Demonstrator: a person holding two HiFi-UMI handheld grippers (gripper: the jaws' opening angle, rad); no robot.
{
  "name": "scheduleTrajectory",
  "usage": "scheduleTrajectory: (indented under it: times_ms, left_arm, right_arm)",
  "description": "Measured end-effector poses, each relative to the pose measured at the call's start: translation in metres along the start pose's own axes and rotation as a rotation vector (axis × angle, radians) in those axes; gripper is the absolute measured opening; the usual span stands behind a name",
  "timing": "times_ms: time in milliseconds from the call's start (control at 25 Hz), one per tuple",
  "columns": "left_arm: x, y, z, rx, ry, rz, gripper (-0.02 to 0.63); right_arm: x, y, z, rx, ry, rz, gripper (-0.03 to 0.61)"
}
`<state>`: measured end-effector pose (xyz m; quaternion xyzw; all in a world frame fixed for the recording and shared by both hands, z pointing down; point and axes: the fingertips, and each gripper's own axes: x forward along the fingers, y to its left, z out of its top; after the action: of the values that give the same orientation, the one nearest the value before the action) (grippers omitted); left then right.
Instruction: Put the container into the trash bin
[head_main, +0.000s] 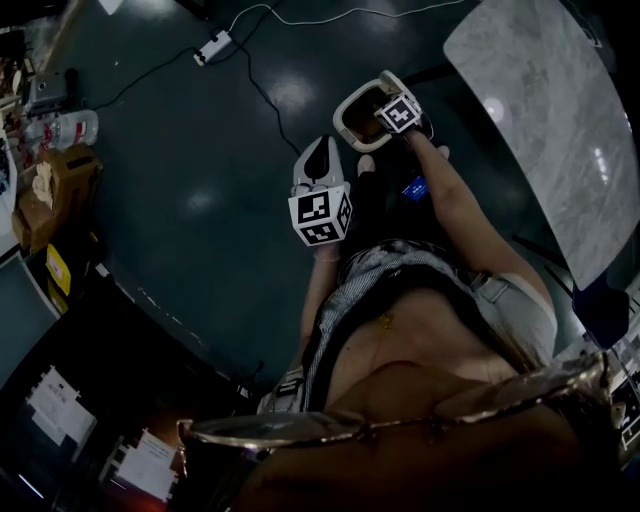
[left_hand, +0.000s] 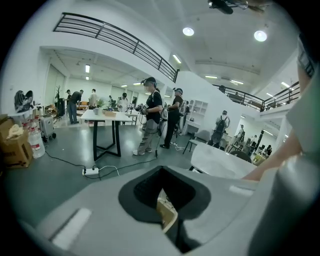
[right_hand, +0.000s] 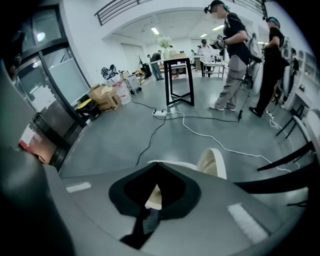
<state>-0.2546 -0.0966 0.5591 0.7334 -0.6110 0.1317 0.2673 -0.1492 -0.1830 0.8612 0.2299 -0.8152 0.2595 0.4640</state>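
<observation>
Notetaker: Claws, state of each?

Me: Right claw is closed, tips together, nothing pinched between them. It points steeply down, marker cube uppermost, over the right-hand rim of the cream, rounded-square plastic trash bin. Left claw is also closed, tips meeting, empty. In the head view it sits just beside the bin's near-left corner, angled less steeply.

Notetaker: Bin's position?

Me: Below both claws, seen against the dark grey polished floor. From above I cannot tell whether it rests on that floor. It is clear of the pale marbled tabletop at upper right. Thick cream rim, dark hollow inside. Through the gap behind each claw's tips I see a slice of cream wall. In the right gripper view the rim curves up just beyond the tips.

Notetaker: And the container?

Me: Cannot make it out. Neither claw has it, and the bin's inside is too dark in the head view to tell what lies there.

Notetaker: Surroundings?

Me: White power strip, cable trailing over the floor, well apart from the bin. Brown cardboard boxes at the left edge. Two people in dark tops stand further off, near a black-legged high table.
</observation>
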Motion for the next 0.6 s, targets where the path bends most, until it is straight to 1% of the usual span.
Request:
scheduleTrajectory:
  times_ms: [80, 200, 320, 440, 600]
  left_arm:
    - [0.001, -0.003, 0.001, 0.003, -0.004, -0.006, 0.001]
    - [-0.005, -0.01, 0.004, 0.006, -0.012, -0.018, 0.001]
    - [-0.004, -0.013, 0.007, 0.011, -0.018, -0.037, 0.0]
    - [-0.002, -0.018, 0.008, 0.015, -0.021, -0.058, 0.0]
    - [0.001, -0.027, 0.015, 0.027, -0.031, -0.09, 0.0]
  right_arm:
    - [-0.011, 0.008, 0.006, -0.022, -0.024, 0.034, 0.026]
    - [-0.04, 0.031, 0.017, -0.084, -0.089, 0.1, 0.026]
    - [-0.07, 0.044, 0.034, -0.134, -0.158, 0.143, 0.026]
    - [-0.107, 0.057, 0.055, -0.183, -0.233, 0.166, 0.026]
    - [-0.164, 0.072, 0.081, -0.235, -0.334, 0.167, 0.026]
